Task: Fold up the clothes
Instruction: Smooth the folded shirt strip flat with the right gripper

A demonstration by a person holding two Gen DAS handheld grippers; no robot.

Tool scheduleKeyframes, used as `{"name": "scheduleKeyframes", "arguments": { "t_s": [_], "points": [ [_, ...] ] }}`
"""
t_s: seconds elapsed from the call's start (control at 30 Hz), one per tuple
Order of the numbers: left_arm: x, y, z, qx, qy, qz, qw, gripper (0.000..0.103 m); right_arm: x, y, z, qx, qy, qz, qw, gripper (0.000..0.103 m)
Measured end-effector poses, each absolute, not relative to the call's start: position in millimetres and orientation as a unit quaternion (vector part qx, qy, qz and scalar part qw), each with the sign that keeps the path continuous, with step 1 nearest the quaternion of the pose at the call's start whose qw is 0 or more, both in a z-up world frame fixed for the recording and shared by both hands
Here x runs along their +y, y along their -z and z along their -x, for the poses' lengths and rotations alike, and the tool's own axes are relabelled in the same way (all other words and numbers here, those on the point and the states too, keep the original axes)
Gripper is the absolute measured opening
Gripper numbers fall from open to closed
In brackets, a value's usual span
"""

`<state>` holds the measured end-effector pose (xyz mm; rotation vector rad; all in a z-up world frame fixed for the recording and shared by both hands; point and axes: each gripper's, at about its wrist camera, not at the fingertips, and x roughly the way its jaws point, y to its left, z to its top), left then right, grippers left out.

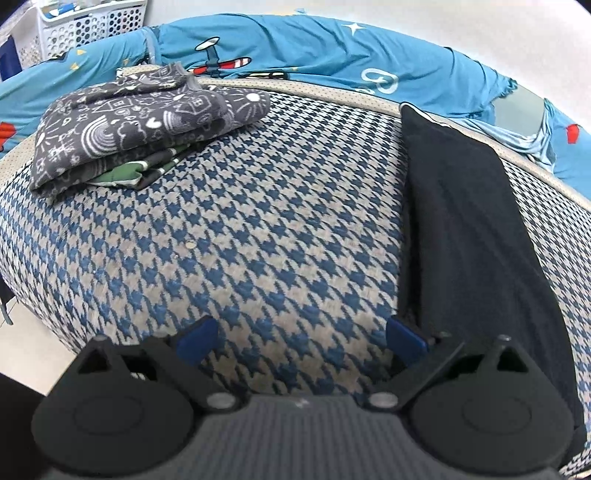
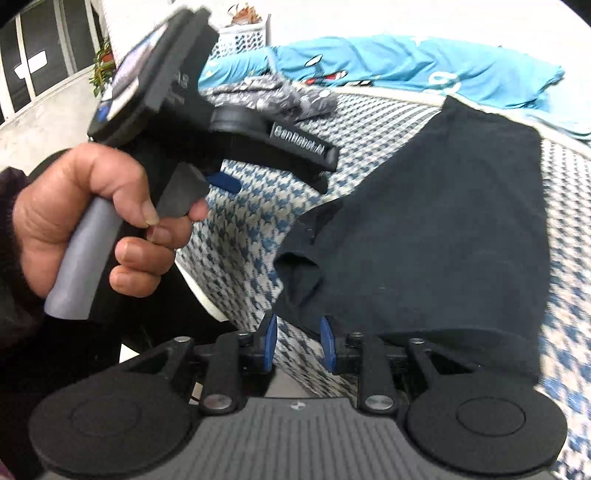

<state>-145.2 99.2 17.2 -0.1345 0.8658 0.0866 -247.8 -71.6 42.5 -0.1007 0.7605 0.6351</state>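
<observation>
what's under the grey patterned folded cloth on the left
A green and white garment sticks out from beneath the grey patterned cloth, both lying on the checked cushion. Only its front edge shows; the rest, and anything else below, is covered.

The black garment (image 1: 476, 236) runs off the right edge of the left wrist view and its near end is hidden behind the left gripper (image 1: 299, 338) body; in the right wrist view its lower hem disappears behind the right gripper (image 2: 298, 341). A green patterned piece (image 1: 147, 168) is mostly covered by the folded grey printed garment (image 1: 140, 125) on top of it. The white basket (image 1: 88, 26) is cut off by the top edge, and the person's hand (image 2: 92, 221) hides part of the handle.
</observation>
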Motion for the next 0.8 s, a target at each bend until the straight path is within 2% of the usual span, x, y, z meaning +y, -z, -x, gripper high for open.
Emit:
{"name": "scheduleKeyframes", "arguments": {
  "t_s": [0.33, 0.43, 0.57, 0.8],
  "points": [
    [96.7, -13.1, 153.1, 0.425, -0.048, 0.056, 0.902, 0.098, -103.8, -62.0, 257.9, 0.332, -0.274, 0.002, 0.903, 0.027],
    [99.8, -10.4, 152.9, 0.430, -0.058, 0.056, 0.899, 0.098, -95.2, -61.1, 257.4, 0.328, -0.288, 0.002, 0.899, 0.035],
    [103.9, -6.8, 152.1, 0.436, -0.066, 0.058, 0.895, 0.098, -73.7, -55.8, 255.3, 0.328, -0.311, 0.024, 0.892, 0.039],
    [106.0, -4.4, 151.2, 0.440, -0.068, 0.062, 0.893, 0.098, -38.3, -42.5, 248.5, 0.306, -0.317, 0.095, 0.893, 0.040]
  ]
}}
